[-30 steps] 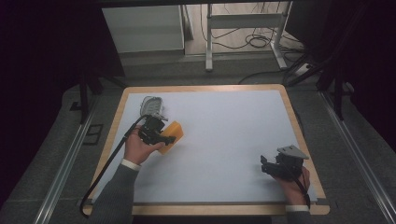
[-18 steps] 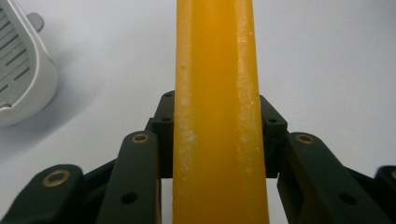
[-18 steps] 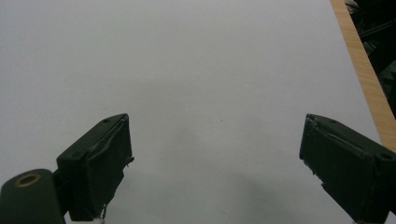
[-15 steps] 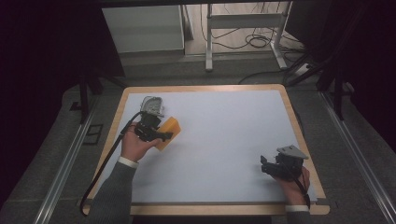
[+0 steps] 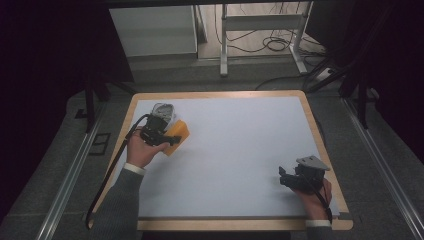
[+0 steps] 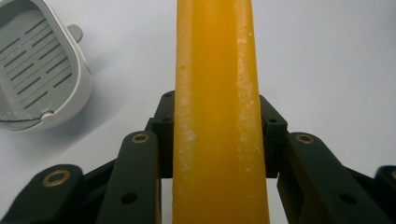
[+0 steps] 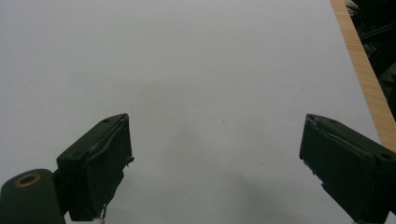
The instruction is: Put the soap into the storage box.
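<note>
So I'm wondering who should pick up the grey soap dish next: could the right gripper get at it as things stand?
Probably not without a long reach. The right gripper sits open at the table's near right, while the soap dish lies at the far left, beside the left gripper and its yellow bar, which partly crowd the approach.

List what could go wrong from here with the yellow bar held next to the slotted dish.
1. The left gripper pinches the yellow bar by its narrow faces; if it is soap, it may slip or turn.
2. The slotted dish sits off to one side, so lowering straight down would probably miss it or catch its rim.
</note>
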The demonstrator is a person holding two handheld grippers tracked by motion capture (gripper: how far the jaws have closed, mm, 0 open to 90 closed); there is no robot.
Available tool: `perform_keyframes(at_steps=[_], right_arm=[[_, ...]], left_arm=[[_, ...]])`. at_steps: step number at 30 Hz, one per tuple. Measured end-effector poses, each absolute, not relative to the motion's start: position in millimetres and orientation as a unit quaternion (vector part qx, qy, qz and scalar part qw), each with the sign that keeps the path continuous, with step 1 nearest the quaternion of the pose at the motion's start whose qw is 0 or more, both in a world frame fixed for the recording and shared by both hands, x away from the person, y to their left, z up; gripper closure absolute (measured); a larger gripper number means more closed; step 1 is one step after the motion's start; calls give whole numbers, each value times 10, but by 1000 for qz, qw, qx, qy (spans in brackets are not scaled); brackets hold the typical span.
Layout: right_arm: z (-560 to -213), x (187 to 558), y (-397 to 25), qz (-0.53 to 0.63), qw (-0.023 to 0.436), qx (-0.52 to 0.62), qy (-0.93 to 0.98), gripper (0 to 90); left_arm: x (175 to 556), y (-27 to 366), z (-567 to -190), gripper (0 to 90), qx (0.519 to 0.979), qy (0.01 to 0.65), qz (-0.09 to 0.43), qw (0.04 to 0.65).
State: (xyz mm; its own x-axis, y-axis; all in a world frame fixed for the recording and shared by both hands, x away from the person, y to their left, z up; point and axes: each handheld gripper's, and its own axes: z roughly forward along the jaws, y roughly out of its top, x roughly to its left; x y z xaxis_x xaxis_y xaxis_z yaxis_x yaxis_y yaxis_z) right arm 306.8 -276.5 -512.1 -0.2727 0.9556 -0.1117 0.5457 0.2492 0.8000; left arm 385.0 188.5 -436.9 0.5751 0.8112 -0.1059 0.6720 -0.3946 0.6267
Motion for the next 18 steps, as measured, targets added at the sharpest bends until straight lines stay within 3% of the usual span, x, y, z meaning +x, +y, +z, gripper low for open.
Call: perform_keyframes(at_steps=[18], right_arm=[[-5120, 3066, -2763, 329, 313, 516, 727, 93]], left_arm=[[4028, 2050, -4335, 611, 811, 476, 105, 324]])
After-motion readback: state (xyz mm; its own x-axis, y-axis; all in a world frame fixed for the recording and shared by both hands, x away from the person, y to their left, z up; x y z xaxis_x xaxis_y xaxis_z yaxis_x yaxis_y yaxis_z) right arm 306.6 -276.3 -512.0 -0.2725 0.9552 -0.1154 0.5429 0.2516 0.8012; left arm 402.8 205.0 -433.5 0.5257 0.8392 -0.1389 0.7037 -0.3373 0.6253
